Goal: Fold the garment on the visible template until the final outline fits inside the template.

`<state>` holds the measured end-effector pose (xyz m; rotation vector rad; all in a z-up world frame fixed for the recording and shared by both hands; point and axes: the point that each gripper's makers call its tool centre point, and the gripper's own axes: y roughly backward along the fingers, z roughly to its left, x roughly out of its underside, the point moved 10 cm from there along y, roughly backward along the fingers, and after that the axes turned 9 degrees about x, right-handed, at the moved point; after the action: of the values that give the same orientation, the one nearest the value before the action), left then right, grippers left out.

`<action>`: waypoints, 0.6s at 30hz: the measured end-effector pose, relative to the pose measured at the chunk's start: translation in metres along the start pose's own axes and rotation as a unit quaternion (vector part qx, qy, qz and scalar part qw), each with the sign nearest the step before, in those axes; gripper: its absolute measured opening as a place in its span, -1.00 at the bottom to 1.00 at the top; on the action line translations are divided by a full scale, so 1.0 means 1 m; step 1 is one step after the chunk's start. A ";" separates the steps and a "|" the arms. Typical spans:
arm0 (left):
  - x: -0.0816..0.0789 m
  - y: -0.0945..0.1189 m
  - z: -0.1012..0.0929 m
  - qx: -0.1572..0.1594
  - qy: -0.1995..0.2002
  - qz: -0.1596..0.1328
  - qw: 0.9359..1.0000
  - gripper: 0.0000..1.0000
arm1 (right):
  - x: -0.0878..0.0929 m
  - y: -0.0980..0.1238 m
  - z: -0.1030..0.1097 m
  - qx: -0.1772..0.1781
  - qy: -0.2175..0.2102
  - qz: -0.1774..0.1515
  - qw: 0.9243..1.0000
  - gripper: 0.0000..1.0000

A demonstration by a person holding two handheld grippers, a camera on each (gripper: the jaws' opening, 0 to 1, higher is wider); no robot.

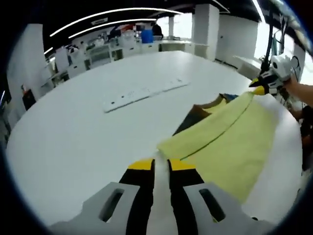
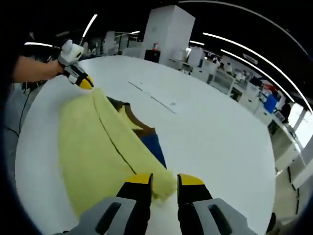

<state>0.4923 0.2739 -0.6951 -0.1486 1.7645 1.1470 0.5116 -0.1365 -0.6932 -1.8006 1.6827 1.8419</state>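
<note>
Soft yellow cloth garment (image 2: 98, 152) pinched by both grippers, left (image 1: 161, 165) and right (image 2: 165, 182); could slip out if tugged hard.

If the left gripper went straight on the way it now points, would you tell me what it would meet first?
Most likely the yellow garment: its near corner lies just past the left gripper fingertips. Beyond it is bare white table; depth is hard to judge.

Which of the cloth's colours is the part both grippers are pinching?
The pale yellow part. The right gripper and the left gripper each pinch a yellow corner; the brown and blue areas lie untouched beside it.
</note>
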 end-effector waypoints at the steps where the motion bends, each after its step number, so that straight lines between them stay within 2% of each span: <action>1: -0.002 -0.002 -0.003 0.012 -0.009 -0.001 1.000 -0.83 | 0.000 -0.002 0.002 -0.004 0.008 0.004 1.000 -0.67; 4: -0.005 -0.013 -0.014 0.045 -0.075 0.031 0.996 -0.81 | 0.003 -0.009 0.010 -0.026 0.032 0.027 0.999 -0.64; 7: -0.005 -0.022 -0.021 0.056 -0.106 0.051 0.991 -0.77 | 0.006 -0.014 0.014 -0.030 0.042 0.042 0.998 -0.62; 10: -0.003 -0.028 -0.023 0.054 -0.124 0.072 0.988 -0.75 | 0.008 -0.017 0.012 -0.029 0.036 0.046 0.998 -0.64; 11: -0.002 -0.030 -0.022 0.049 -0.140 0.087 0.985 -0.73 | 0.008 -0.017 0.013 -0.027 0.036 0.048 0.998 -0.64; 12: -0.001 -0.031 -0.023 0.049 -0.140 0.088 0.985 -0.71 | 0.008 -0.017 0.013 -0.028 0.038 0.049 0.998 -0.65; 13: -0.001 -0.032 -0.021 0.038 -0.148 0.097 0.984 -0.70 | 0.007 -0.017 0.014 -0.028 0.044 0.053 0.997 -0.65; 14: -0.002 -0.031 -0.019 0.028 -0.162 0.100 0.981 -0.70 | 0.007 -0.018 0.014 -0.027 0.046 0.055 0.997 -0.66; 18: -0.007 -0.032 -0.019 0.019 -0.172 0.091 0.981 -0.69 | 0.004 -0.018 0.014 -0.025 0.050 0.053 0.997 -0.67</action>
<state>0.5013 0.2392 -0.7083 0.2276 1.5123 1.1872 0.5135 -0.1219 -0.7113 -1.8865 1.8157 1.8810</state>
